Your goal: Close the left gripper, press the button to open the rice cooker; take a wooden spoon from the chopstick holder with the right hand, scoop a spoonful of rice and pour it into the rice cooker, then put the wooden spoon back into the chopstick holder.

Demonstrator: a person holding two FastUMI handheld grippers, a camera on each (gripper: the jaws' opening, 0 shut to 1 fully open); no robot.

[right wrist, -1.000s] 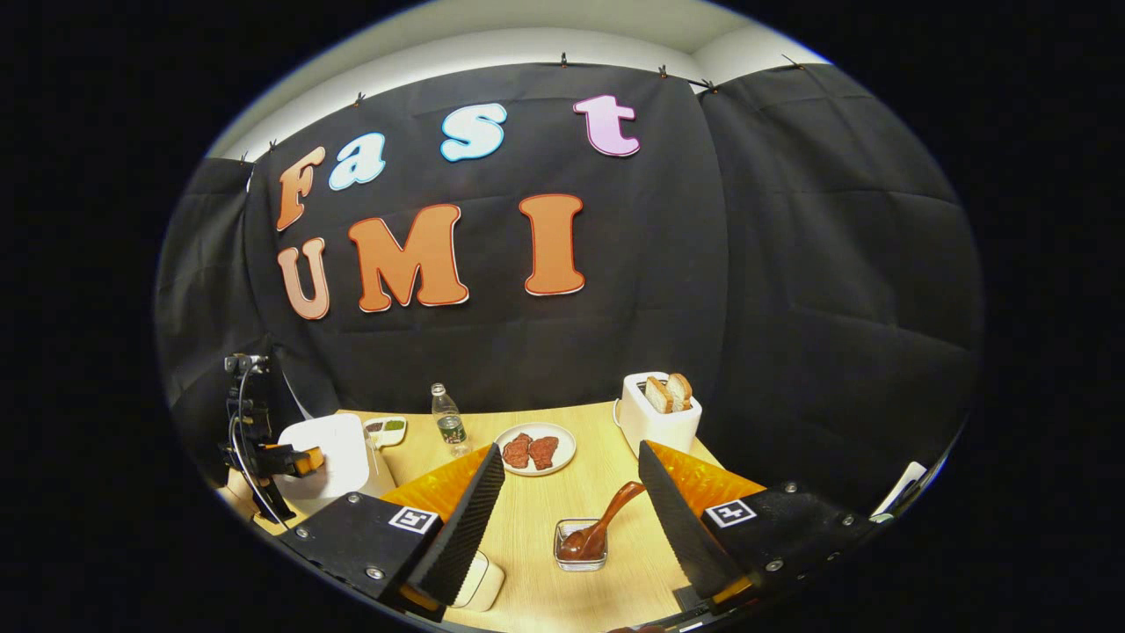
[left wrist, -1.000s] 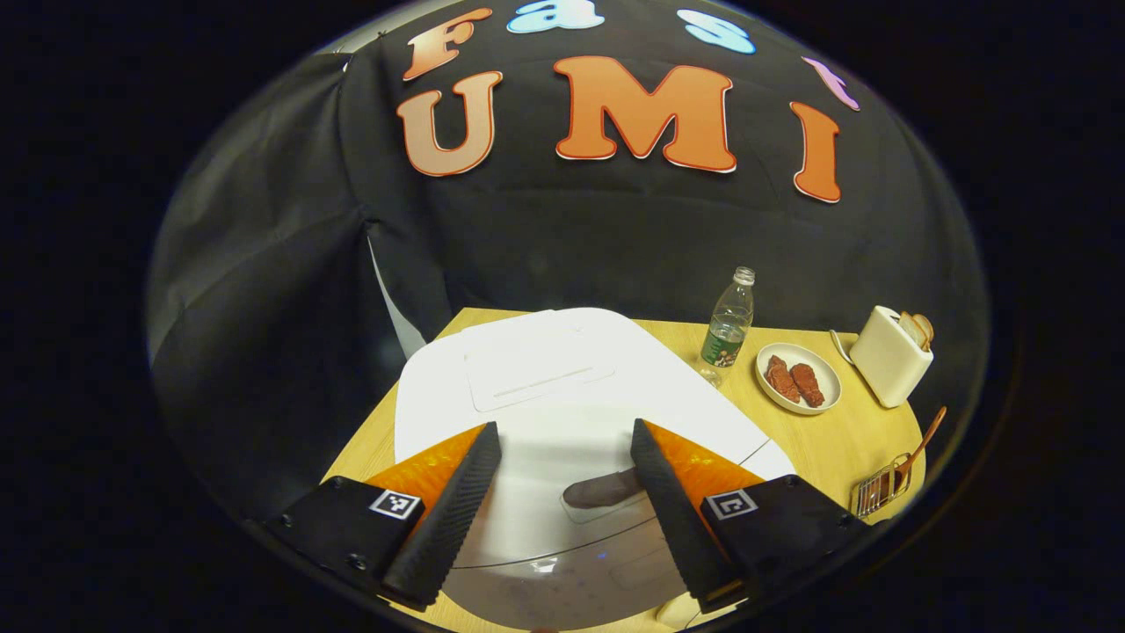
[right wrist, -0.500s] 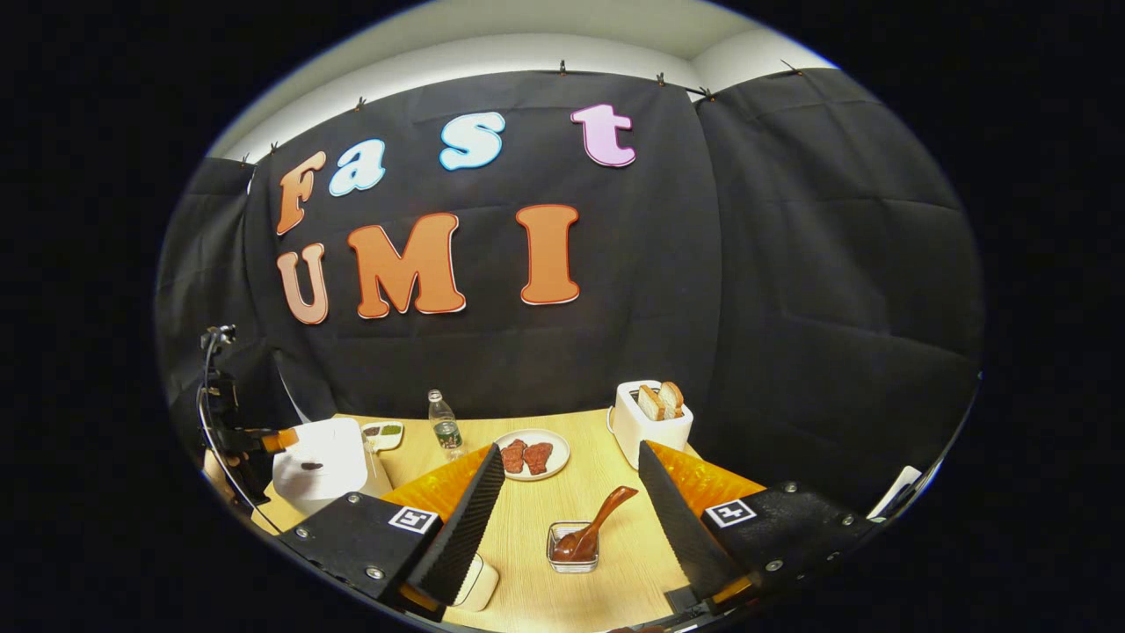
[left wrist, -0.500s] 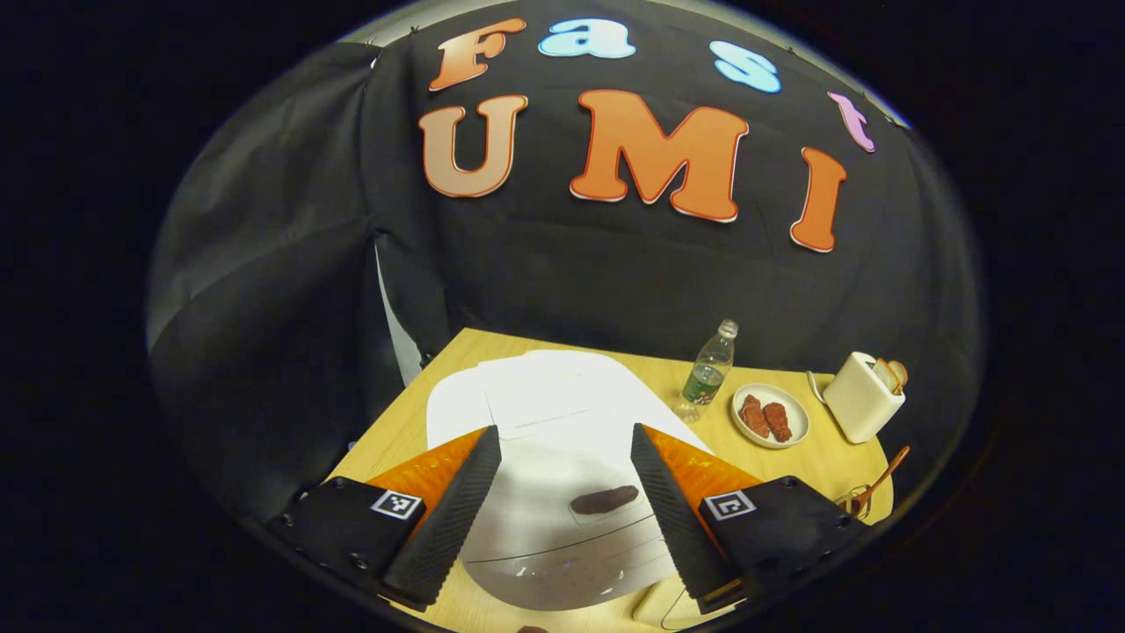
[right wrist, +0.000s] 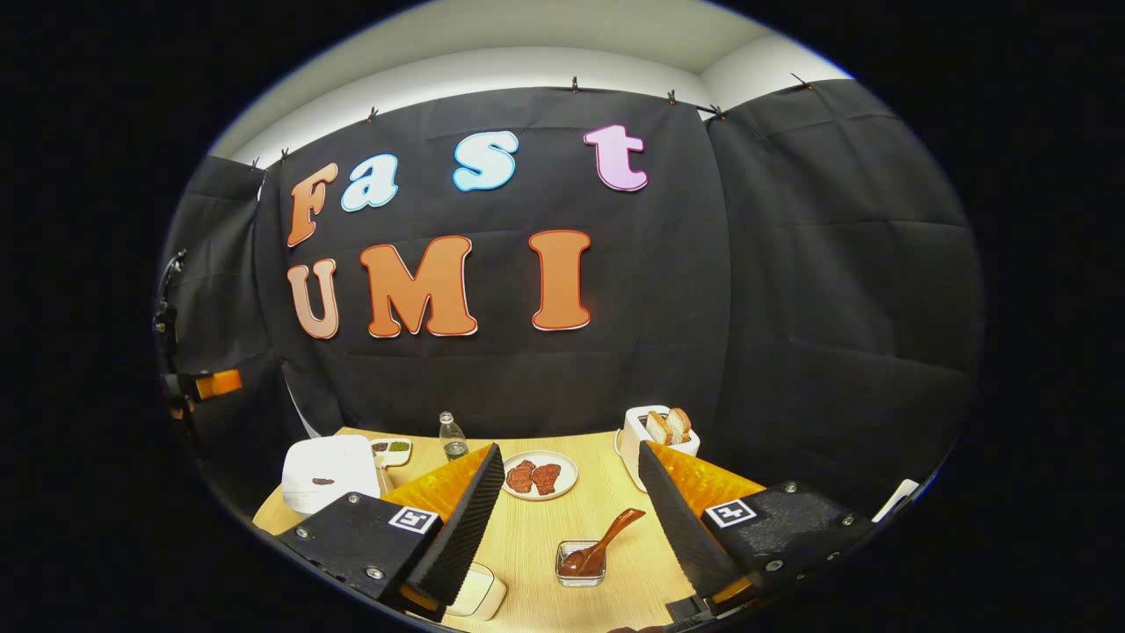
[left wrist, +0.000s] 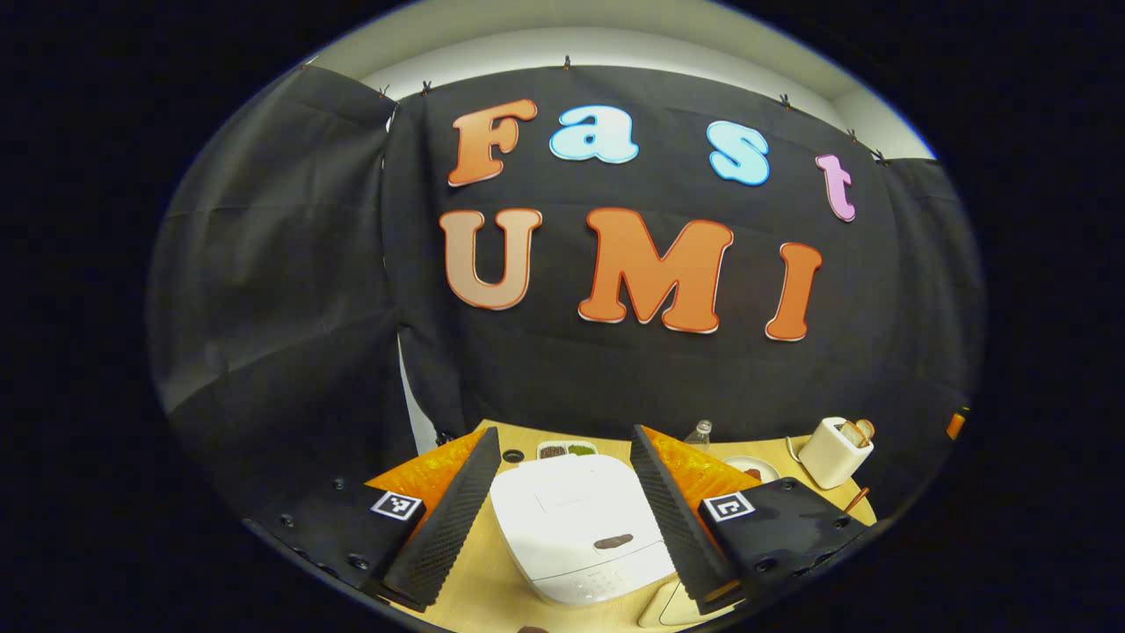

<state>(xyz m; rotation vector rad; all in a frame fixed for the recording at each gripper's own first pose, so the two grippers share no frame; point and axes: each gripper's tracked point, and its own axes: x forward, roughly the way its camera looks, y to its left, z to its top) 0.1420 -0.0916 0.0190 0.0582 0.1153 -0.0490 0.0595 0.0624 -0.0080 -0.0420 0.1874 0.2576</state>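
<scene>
The white rice cooker (left wrist: 580,527) stands with its lid down and a dark button (left wrist: 613,542) on the front, well below and between the fingers of my left gripper (left wrist: 562,435), which is open and holds nothing. It also sits at the table's left (right wrist: 330,470) in the right gripper view. A brown wooden spoon (right wrist: 605,538) leans in a small clear holder (right wrist: 580,564) just beyond my right gripper (right wrist: 569,448), which is open and empty above the table. The left gripper (right wrist: 206,384) hangs high at the far left there.
On the wooden table (right wrist: 536,545) stand a toaster with bread (right wrist: 659,431), a plate of red meat (right wrist: 536,475), a water bottle (right wrist: 453,437) and a two-part sauce dish (right wrist: 389,450). A white box (right wrist: 475,593) lies near the front edge.
My left gripper has risen and drawn back from the rice cooker, which now looks far smaller; it stayed open. The cooker lid is still down. The right gripper lifted slightly.
</scene>
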